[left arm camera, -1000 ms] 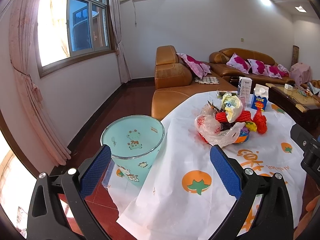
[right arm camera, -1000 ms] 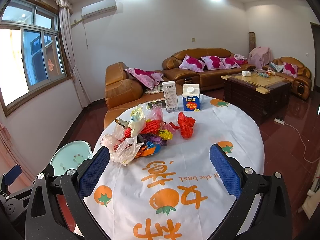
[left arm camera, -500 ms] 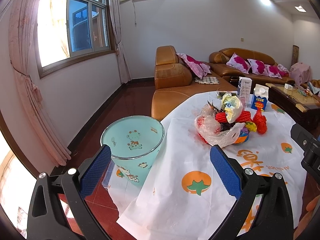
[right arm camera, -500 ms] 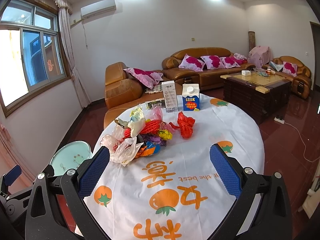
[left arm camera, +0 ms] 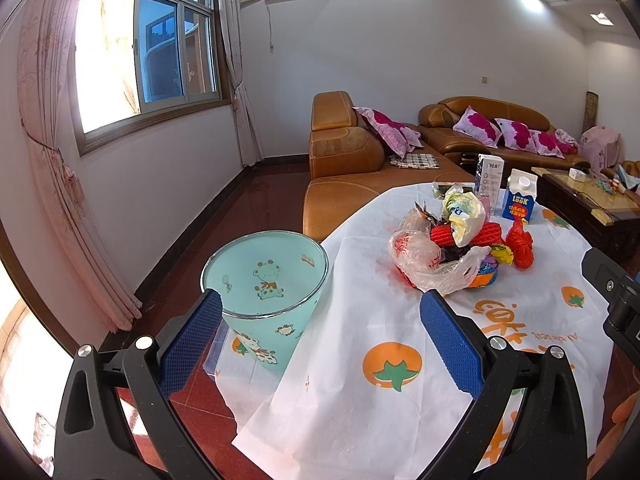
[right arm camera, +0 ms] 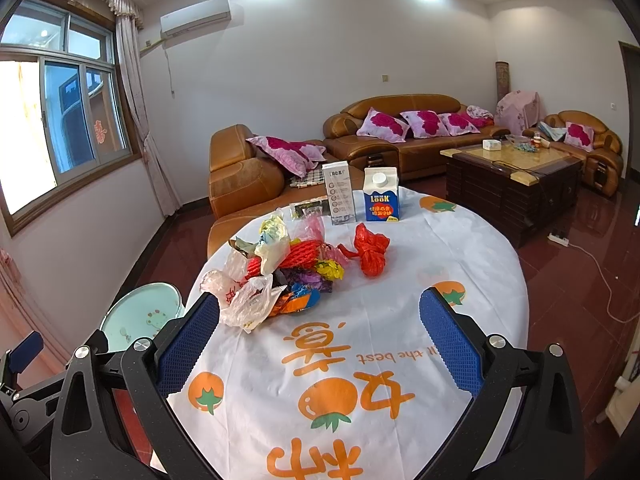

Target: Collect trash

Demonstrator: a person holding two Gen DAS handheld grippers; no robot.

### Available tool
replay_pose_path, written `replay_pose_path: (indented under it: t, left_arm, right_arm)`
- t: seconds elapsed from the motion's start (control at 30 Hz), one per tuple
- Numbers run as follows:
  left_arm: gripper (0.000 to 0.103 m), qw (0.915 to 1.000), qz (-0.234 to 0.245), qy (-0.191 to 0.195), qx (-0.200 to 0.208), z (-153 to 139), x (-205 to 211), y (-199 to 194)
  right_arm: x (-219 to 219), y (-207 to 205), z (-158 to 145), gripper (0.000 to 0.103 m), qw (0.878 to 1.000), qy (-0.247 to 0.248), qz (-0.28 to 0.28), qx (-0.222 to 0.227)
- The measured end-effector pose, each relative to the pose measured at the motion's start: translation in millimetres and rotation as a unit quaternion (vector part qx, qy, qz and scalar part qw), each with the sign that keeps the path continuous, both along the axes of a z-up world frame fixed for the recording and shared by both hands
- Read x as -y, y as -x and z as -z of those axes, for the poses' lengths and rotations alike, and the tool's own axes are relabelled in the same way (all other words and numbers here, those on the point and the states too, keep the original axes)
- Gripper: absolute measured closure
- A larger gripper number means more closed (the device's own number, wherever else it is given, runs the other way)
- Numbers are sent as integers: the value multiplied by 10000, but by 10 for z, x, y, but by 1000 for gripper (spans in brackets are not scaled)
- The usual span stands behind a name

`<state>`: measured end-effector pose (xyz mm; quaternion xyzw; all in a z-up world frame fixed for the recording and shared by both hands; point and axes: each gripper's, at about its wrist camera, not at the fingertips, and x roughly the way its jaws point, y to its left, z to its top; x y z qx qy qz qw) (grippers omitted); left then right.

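A heap of crumpled plastic bags and bright wrappers (right arm camera: 276, 276) lies on a round table draped in a white cloth printed with orange persimmons (right arm camera: 460, 248), waiting to be cleared. The right gripper (right arm camera: 319, 330) hangs over the table's near edge, its blue-padded jaws spread wide and holding nothing; the heap sits ahead of it and a little to its left, the nearest clear bag (right arm camera: 244, 300) close beside the left pad. The left gripper (left arm camera: 320, 336), equally wide and empty, looks across a pale green plastic bin with cartoon animals (left arm camera: 266, 280), which stands just beside the table's left edge, with the same heap (left arm camera: 448, 248) ahead and to its right. The heap runs roughly crosswise to the right gripper's fingers, from the clear bag on the left to a knotted red plastic bag (right arm camera: 372, 254) lying slightly apart on the right. By this view the right gripper looks the better placed to take the first piece, while the left is nearer the bin. A blue-and-white milk carton (right arm camera: 381, 196) and a tall white box (right arm camera: 338, 194) stand upright behind the heap.
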<state>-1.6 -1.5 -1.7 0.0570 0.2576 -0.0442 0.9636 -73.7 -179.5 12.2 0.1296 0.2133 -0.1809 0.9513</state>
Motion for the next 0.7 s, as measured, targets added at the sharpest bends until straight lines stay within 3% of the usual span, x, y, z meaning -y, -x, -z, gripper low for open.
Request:
replay_pose_path:
  t: [0.7]
  left_arm:
    - [6, 10000, 19, 6, -91, 88, 50, -40]
  right_arm:
    - [23, -48, 78, 4, 9999, -105, 0, -74]
